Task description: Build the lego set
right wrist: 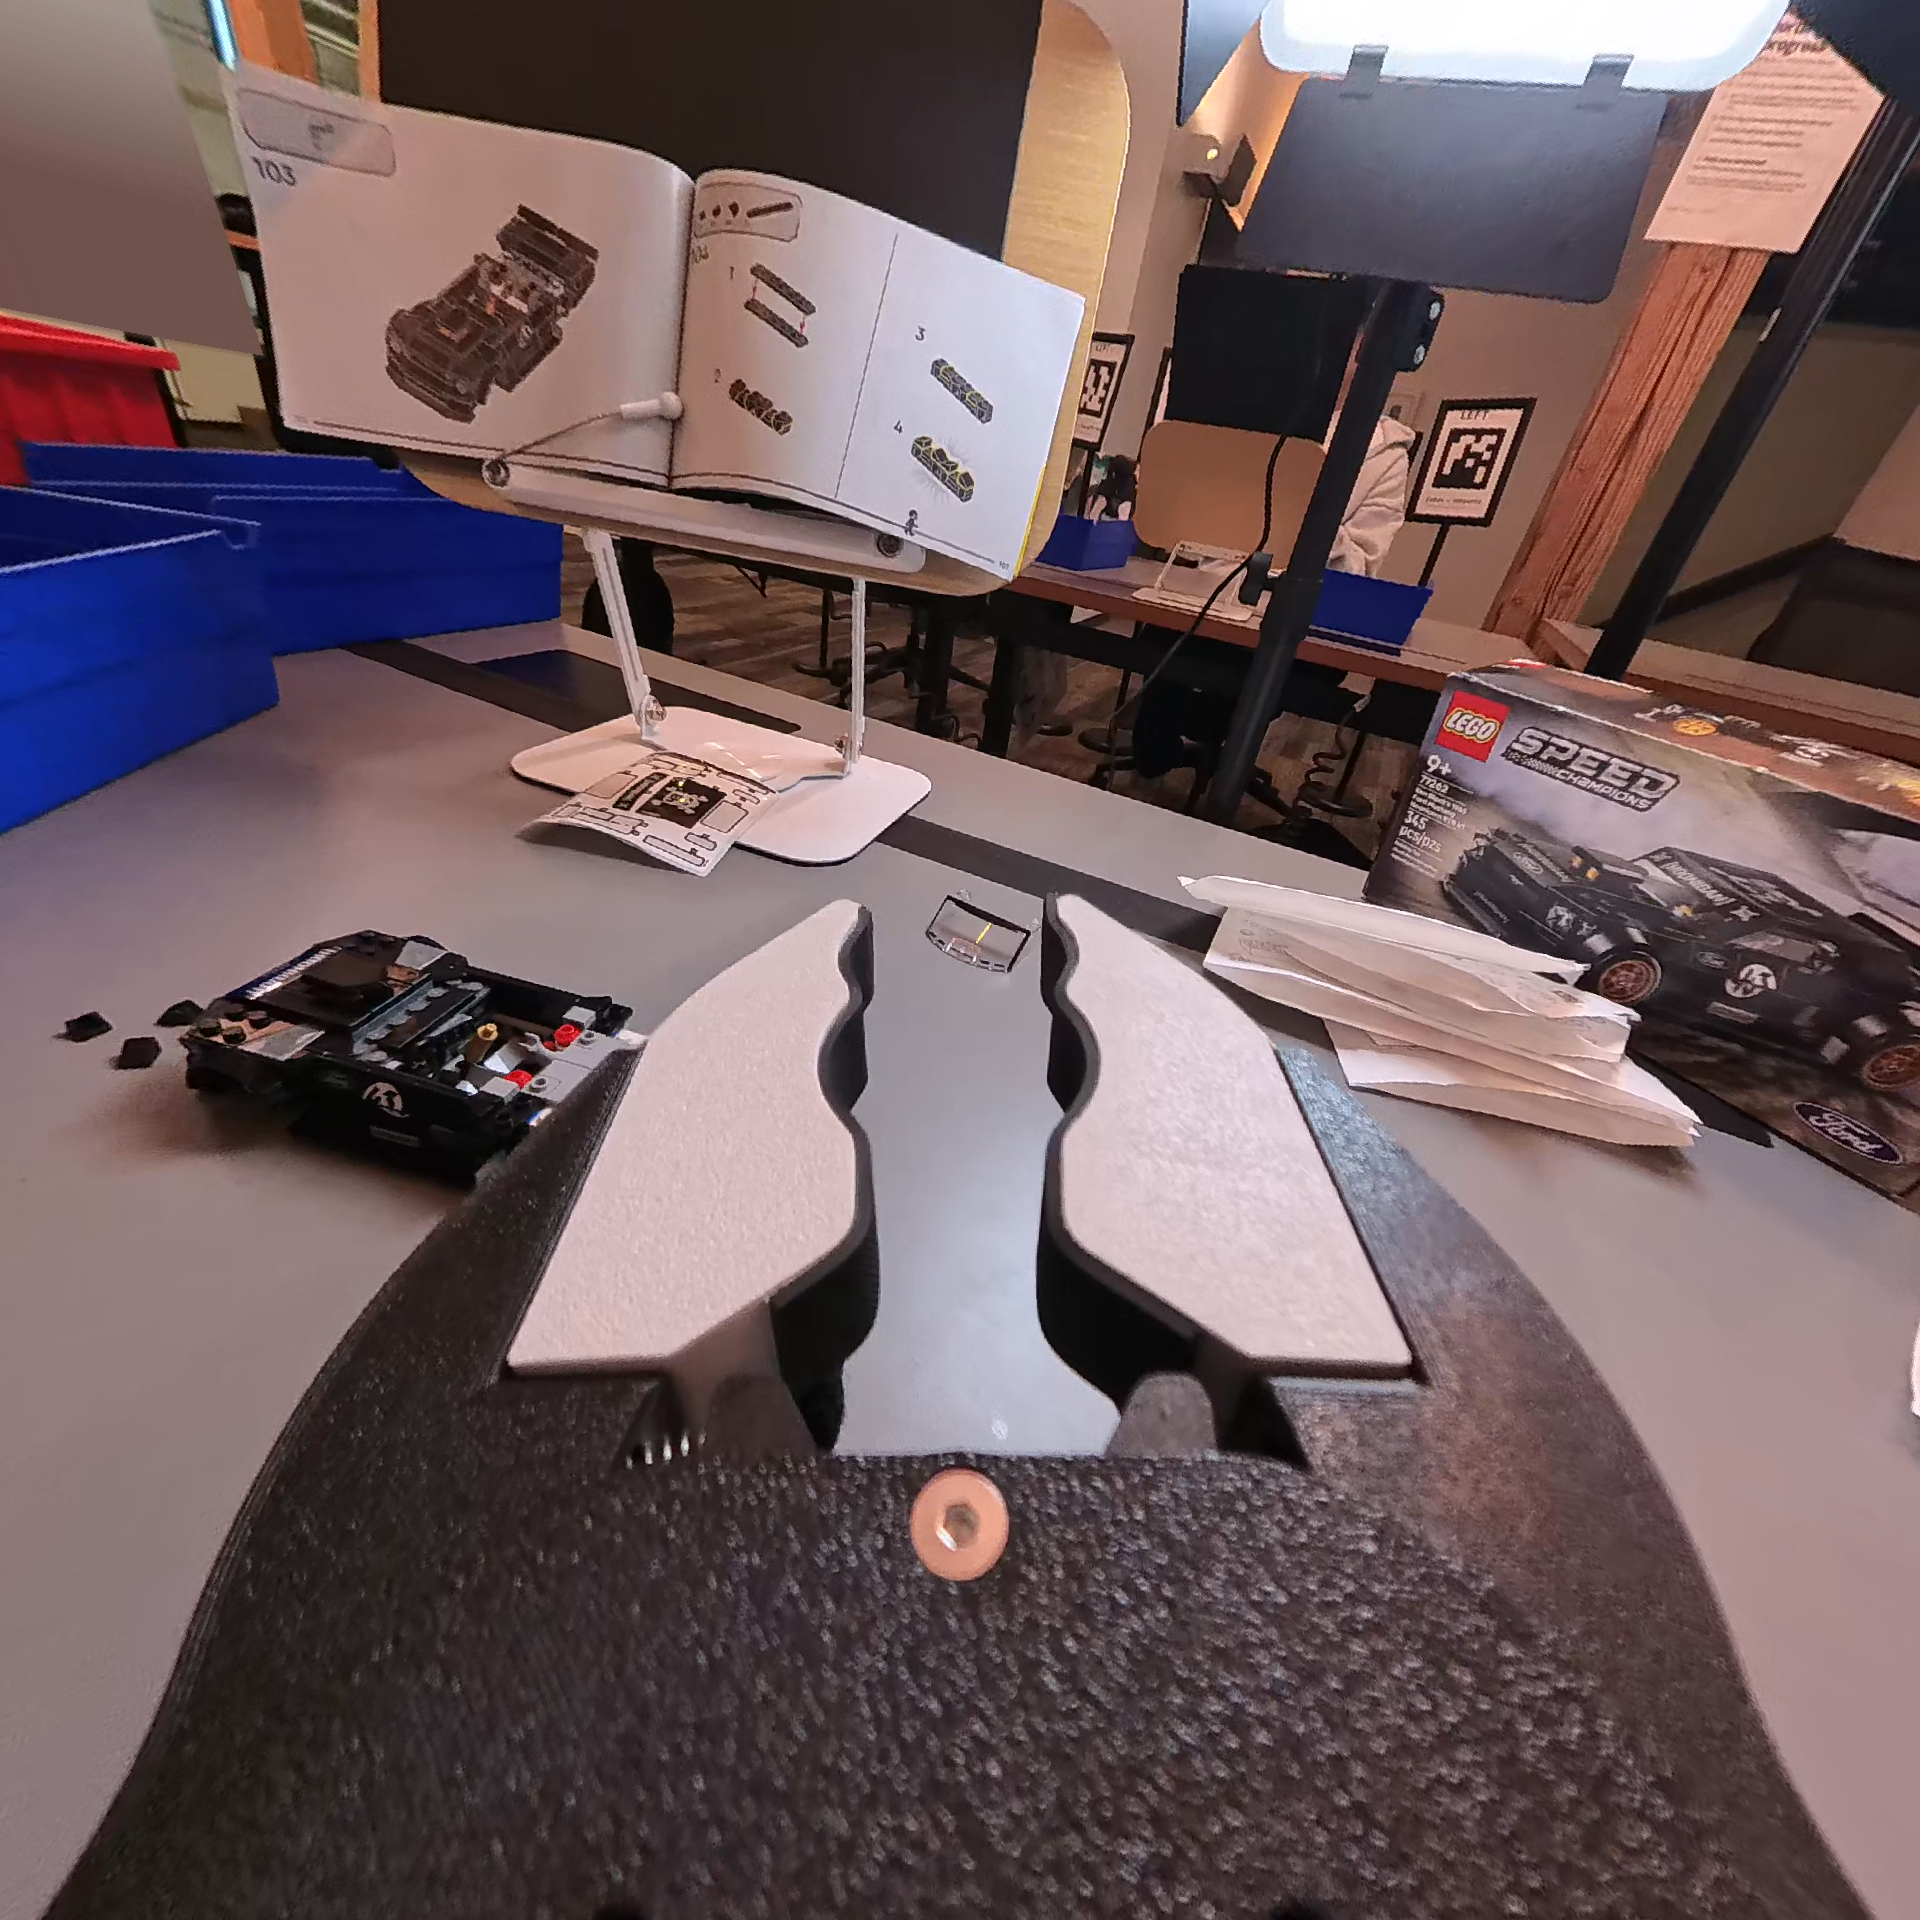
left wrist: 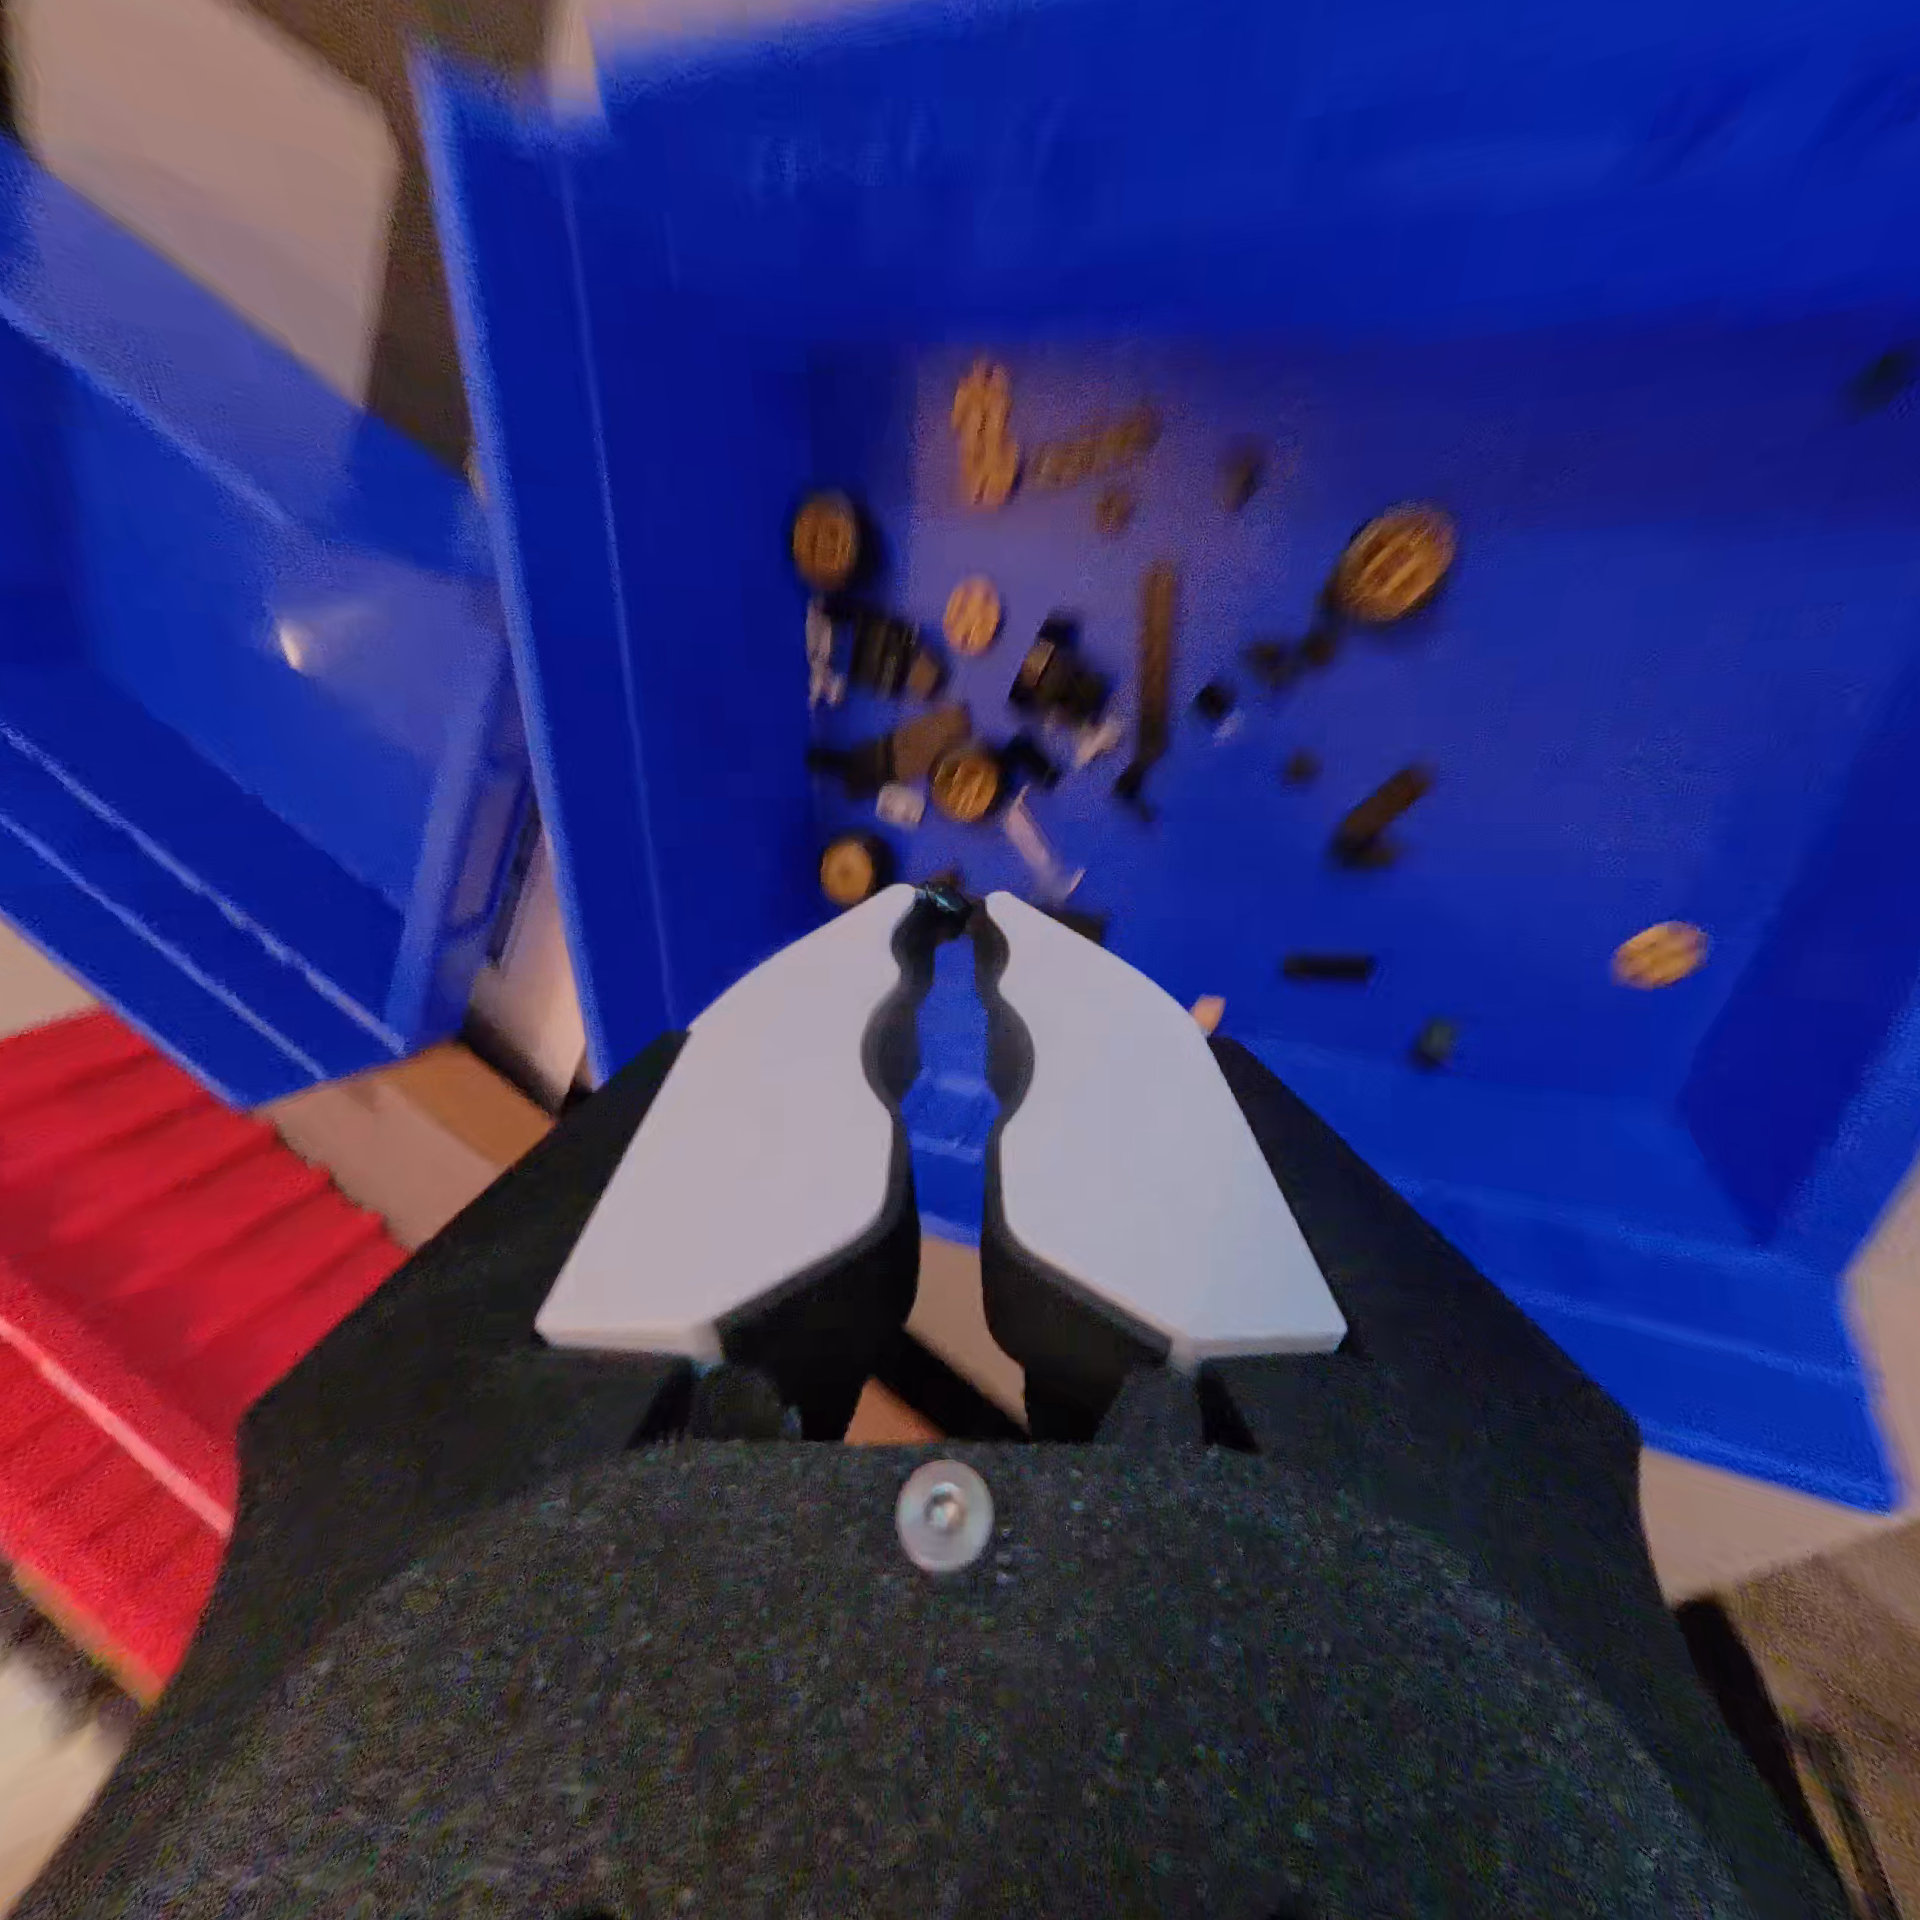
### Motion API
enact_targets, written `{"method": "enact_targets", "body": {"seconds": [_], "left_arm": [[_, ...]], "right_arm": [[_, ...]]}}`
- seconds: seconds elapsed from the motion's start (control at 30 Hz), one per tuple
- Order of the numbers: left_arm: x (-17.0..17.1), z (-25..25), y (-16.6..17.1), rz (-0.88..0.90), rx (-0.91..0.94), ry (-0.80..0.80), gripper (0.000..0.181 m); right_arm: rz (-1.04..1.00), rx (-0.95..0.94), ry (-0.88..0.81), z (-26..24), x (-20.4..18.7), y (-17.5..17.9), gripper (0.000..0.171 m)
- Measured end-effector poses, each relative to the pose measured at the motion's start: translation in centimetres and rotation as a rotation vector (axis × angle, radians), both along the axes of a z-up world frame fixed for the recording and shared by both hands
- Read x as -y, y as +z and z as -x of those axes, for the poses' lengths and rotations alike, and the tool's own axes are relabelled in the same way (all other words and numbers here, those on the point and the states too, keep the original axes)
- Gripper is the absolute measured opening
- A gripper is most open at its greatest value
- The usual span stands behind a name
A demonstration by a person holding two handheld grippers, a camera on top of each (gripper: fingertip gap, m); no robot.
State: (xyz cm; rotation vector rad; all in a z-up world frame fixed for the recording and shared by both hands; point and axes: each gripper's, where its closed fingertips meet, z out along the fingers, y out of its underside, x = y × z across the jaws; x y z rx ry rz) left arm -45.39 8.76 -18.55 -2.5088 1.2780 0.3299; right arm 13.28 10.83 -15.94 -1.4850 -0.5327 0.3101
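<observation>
In the blurred left wrist view my left gripper (left wrist: 943, 906) is shut on a small black lego piece (left wrist: 940, 902) above a blue bin (left wrist: 1558, 1195) that holds several loose black and gold pieces (left wrist: 1392, 566). In the right wrist view my right gripper (right wrist: 956, 920) is open and empty, low over the grey table (right wrist: 312, 831). A partly built black lego car (right wrist: 400, 1049) lies left of its fingers. A small clear windscreen piece (right wrist: 977, 930) lies on the table just beyond the fingertips. Three small black pieces (right wrist: 135, 1034) lie left of the car.
An open instruction booklet (right wrist: 665, 332) sits on a white stand (right wrist: 727, 769) with a sticker sheet (right wrist: 655, 810) at its foot. Blue bins (right wrist: 135, 623) stand at the left, a red bin (right wrist: 73, 384) behind. Folded white paper bags (right wrist: 1455, 997) and the set's box (right wrist: 1683, 862) lie right. There is about 60 centimeters between the tips of the two grippers. The partly built black lego car (right wrist: 400, 1049) lies some 20 centimeters from my right tips, 45 centimeters from my left tips.
</observation>
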Motion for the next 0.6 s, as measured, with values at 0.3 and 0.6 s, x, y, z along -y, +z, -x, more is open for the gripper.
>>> {"method": "enact_targets", "body": {"seconds": [0.3, 0.6], "left_arm": [[6.5, -25.2, 2.5, -0.305, 0.605, -0.204, 0.008], [5.5, -33.2, -9.3, -0.15, 0.672, 0.025, 0.007]], "right_arm": [[-0.029, -0.003, 0.014, 0.3, 0.6, 0.7, 0.031], [-0.029, -0.016, -0.003, -0.2, 0.4, 0.5, 0.031]]}}
